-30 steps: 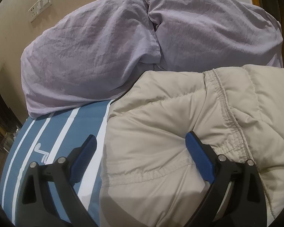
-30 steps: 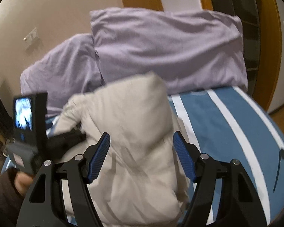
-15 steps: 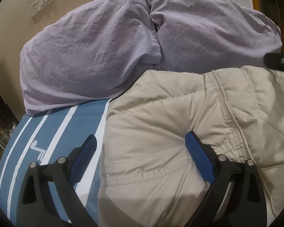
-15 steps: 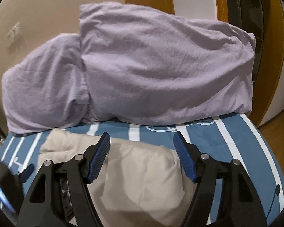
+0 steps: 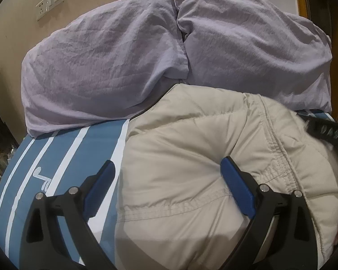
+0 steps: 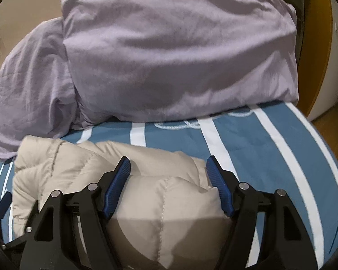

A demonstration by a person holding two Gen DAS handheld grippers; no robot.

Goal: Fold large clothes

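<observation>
In the left wrist view, we are keeping the left gripper (image 5: pixel 166 180) spread wide over the jacket (image 5: pixel 191 157), its jaws released and pinching nothing; judging by the pose, we are steadying the bundle's left edge while the fold settles. The jacket is filling the lower right of the frame, on the striped bed (image 5: pixel 56 157), below the pillows (image 5: pixel 124 67).

In the right wrist view, we are holding the right gripper (image 6: pixel 167 180) unclenched above a puffy folded panel of the jacket (image 6: pixel 164 202), which is bulging up between the pads at bottom centre. Whether the pads are touching it, we cannot tell. The jacket is lying lower left, just short of the pillows (image 6: pixel 169 56).
</observation>
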